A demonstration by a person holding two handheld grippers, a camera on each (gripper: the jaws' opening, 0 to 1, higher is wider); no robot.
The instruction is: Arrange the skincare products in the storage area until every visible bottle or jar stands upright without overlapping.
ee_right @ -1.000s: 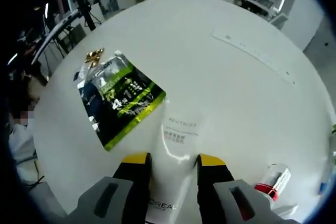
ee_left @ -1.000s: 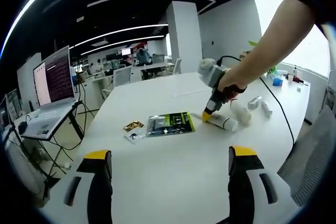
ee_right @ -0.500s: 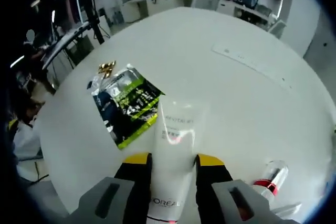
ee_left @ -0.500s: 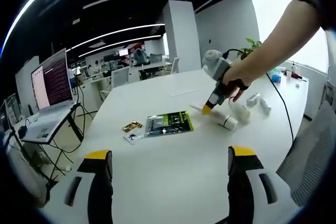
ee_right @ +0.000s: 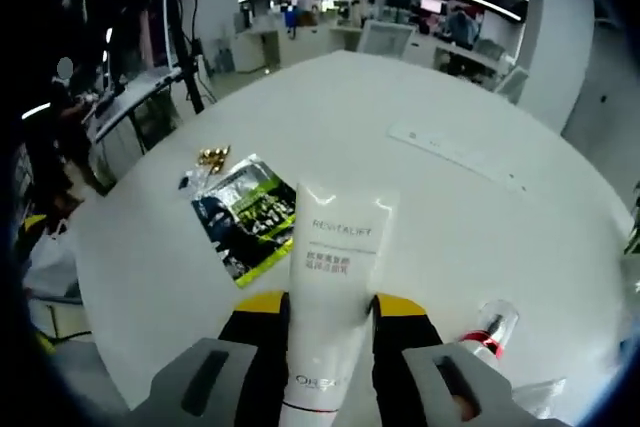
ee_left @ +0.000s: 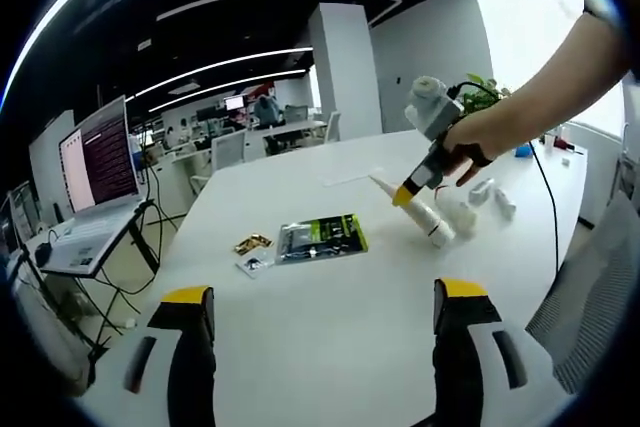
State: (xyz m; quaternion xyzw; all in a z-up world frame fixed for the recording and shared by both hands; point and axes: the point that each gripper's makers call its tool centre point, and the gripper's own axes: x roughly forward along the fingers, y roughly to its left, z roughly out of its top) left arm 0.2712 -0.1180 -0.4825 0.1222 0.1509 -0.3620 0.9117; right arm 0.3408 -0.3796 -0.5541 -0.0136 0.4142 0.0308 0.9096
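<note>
Right gripper view: the right gripper is clamped on a white tube marked REVITALIFT, its yellow-tipped jaws pressing the tube from both sides, the flat crimped end pointing away from the camera above the white table. Just past the tube lies a green-and-black sachet, flat on the table, with a small gold wrapper beside its far corner. To the right, a clear bottle with a red band lies on its side.

Left gripper view: the left gripper stands with jaws wide apart, nothing between them. Mid-table lie the sachet and wrapper; beyond them a hand holds the right gripper with the tube tilted, cap end down near the table. Small white containers lie near it. A laptop stands at far left.
</note>
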